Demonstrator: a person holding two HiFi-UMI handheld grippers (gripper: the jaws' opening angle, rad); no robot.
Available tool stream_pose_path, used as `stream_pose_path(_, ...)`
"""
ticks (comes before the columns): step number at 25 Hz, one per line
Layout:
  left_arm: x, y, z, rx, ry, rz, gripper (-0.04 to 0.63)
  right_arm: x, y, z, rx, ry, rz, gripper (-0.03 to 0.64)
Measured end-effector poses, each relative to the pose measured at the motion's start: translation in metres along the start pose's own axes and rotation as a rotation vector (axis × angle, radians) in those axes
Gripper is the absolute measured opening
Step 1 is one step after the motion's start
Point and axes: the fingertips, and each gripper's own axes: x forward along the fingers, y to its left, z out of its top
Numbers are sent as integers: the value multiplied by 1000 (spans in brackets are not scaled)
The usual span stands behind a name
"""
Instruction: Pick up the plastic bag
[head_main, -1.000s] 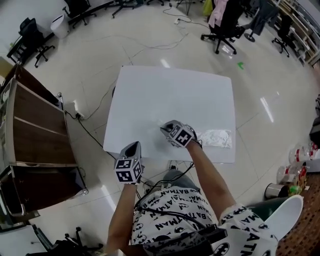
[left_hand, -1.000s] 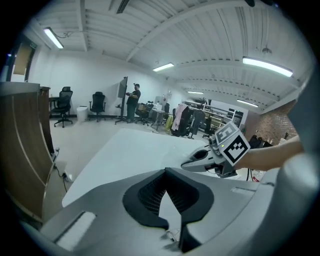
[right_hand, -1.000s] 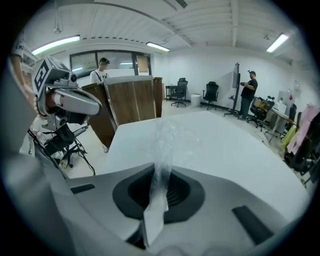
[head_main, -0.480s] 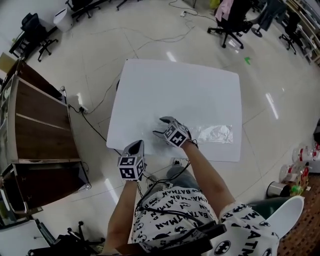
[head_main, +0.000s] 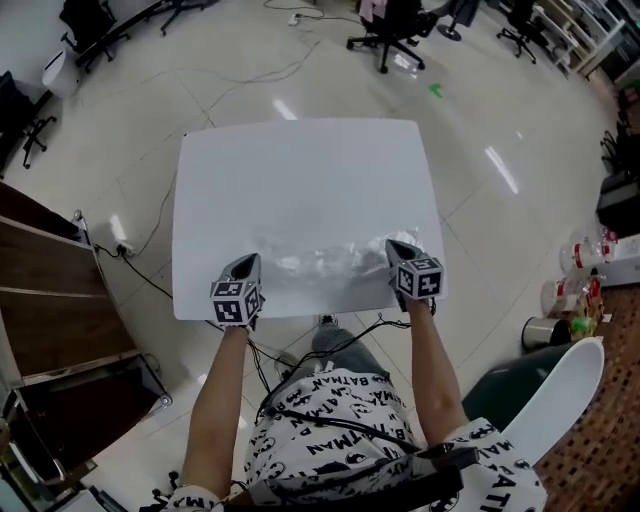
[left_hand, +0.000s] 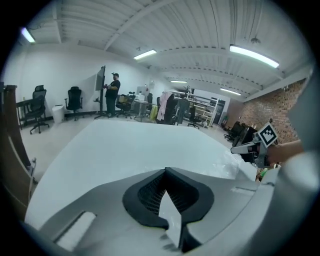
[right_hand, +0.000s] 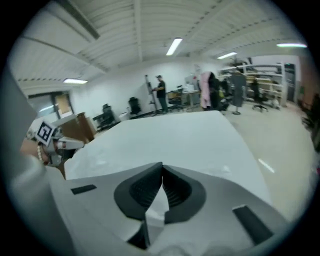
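Observation:
The clear, crinkled plastic bag (head_main: 322, 262) lies along the front of the white table (head_main: 300, 180), stretched out between my two grippers. My left gripper (head_main: 247, 263) is shut at the table's front left, its tips just short of the bag's left end. My right gripper (head_main: 392, 247) sits at the bag's right end; its jaws have just closed and stand shut. No film shows between them in the right gripper view, where the shut right gripper (right_hand: 161, 165) points across the bare tabletop. In the left gripper view the left gripper (left_hand: 165, 171) is shut and empty, with the bag (left_hand: 232, 167) off to its right.
A wooden shelf unit (head_main: 40, 290) stands on the left of the table. Bottles and a can (head_main: 570, 300) sit on the floor at the right, beside a white chair back (head_main: 560, 420). Office chairs (head_main: 385, 25) and cables lie beyond the table. A person (left_hand: 114, 92) stands far off.
My right gripper swung from the bag's left end to its right end. The bag now lies spread further left along the table's front. My left gripper came forward and down to the table's edge.

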Motion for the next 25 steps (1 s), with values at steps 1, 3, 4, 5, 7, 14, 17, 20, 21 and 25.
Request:
stream_pose_path(1, 11, -5, -1, 14, 2, -20, 6, -9, -33, -5, 64, -9, -65, 17)
stream_pose_path(3, 29, -8, -6, 59, 33, -37, 6, -17, -79, -11, 124, -18, -146, 14)
stream_pose_path(4, 36, -5, -10, 78, 59, -29, 6, -15, -90, -13, 133, -12, -158, 13)
stream_pose_path(5, 41, 0, -16, 92, 85, -11, 6, -10, -97, -15, 138, 2, -156, 12)
stream_pose_path(7, 45, 15, -27, 101, 125, 35, 6, 3, -102, -25, 139, 52, -150, 10)
stream_pose_path(14, 48, 42, -38, 116, 183, 114, 5, 9, -107, -31, 66, 86, -179, 3)
stream_pose_path(17, 35, 37, -20, 79, 108, 90, 6, -1, -100, -18, 70, 38, -152, 11)
stream_pose_path(20, -1, 30, -4, 35, 4, 87, 6, -20, -76, -14, 71, -9, -108, 9)
stream_pose_path(21, -12, 26, -9, 26, -2, 83, 5, -24, -66, -19, 59, -5, -99, 9)
stream_pose_path(25, -22, 15, -57, 29, 98, 66, 6, -31, -51, -47, 62, 26, -119, 10)
